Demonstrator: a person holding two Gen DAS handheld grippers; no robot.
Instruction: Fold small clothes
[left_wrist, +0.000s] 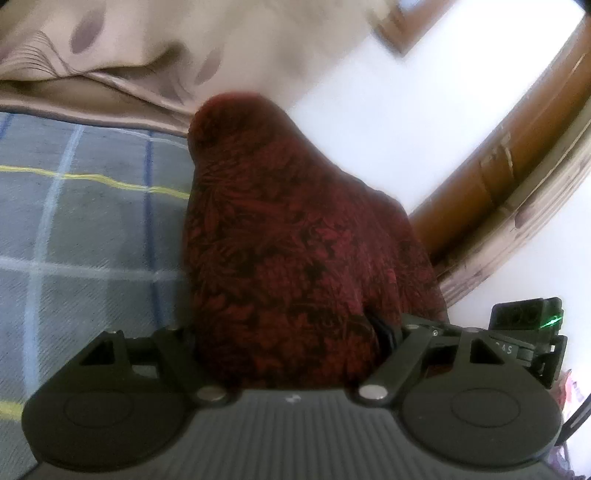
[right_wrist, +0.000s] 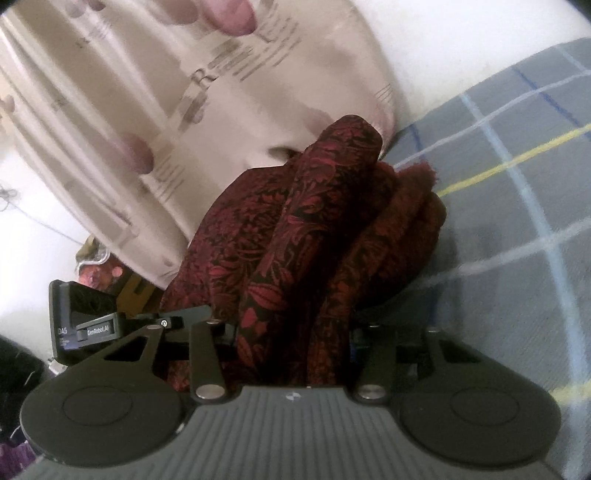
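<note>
Bunching between both tongs, clamped: red garment (left_wrist: 288, 236) in left (left_wrist: 291, 354), right (right_wrist: 291, 347).

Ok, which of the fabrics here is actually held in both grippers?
The dark red floral cloth: it is bunched between the fingers of both grippers. The grey plaid sheet and beige patterned bedding lie ungripped.

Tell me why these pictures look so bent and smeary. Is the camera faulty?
Left wrist view: the fisheye lens bows the wooden frame, the white wall is overexposed, and the dark red cloth is soft, being so close. Right wrist view: the beige curtain is streaked by motion blur, while the plaid blanket has curved lines.
</note>
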